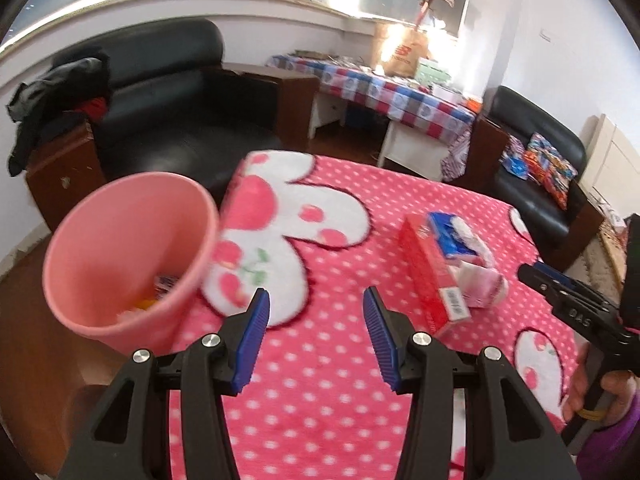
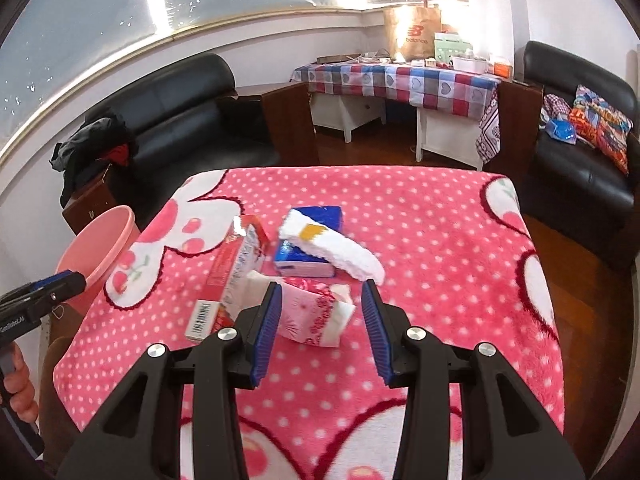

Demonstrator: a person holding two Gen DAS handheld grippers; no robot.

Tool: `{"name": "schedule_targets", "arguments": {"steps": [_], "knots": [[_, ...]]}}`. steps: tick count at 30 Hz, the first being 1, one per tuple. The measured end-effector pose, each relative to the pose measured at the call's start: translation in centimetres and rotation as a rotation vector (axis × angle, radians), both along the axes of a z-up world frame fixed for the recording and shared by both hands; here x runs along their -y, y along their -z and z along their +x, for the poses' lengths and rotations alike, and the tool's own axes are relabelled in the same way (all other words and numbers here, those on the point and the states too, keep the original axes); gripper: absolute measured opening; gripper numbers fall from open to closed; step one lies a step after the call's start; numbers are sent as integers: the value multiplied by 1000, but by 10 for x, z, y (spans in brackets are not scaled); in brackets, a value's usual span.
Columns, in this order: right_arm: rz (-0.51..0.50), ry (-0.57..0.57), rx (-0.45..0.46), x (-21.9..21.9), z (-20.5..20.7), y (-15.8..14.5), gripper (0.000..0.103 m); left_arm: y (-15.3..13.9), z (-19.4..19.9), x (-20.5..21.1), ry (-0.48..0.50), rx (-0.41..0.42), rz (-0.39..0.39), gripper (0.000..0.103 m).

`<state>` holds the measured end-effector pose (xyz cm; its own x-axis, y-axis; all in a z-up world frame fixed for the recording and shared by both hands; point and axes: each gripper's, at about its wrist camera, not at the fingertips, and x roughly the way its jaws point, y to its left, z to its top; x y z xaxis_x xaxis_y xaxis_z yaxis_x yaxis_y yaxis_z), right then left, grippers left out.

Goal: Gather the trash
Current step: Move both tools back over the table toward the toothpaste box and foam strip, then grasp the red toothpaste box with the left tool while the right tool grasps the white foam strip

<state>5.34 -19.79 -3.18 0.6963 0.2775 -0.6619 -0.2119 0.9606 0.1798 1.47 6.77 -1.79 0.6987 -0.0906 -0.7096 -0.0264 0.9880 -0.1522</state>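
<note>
- The left gripper (image 1: 316, 316) hangs over the near left part of a pink dotted blanket (image 1: 320, 380), jaws apart and empty.
- The right gripper (image 2: 322, 312) hangs over the blanket's near middle, jaws apart and empty, just short of a pink and white packet (image 2: 316, 316).
- A red box (image 2: 232, 276), a blue tissue pack (image 2: 308, 248) and a white cloth (image 2: 340, 248) lie clustered mid-blanket.
- A pink bin (image 1: 128, 256) stands at the blanket's left edge with some scraps inside.
</note>
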Motion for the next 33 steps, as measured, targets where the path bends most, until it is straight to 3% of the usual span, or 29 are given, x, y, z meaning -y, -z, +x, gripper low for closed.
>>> {"name": "schedule_targets", "arguments": {"steps": [9,16,27,33], "knots": [[49,25,-31,23,-2,17,42,5,17,56,116,-58,-73,50],[89,41,-35,37,-3,24,42,20,28,104,198,-88,-15,51],[155,33,-57,49,-1,30,42,42,58,128,171,-151,46,50],[144,24,-52,49,2,27,42,48,62,124,154,-165,48,27]]}}
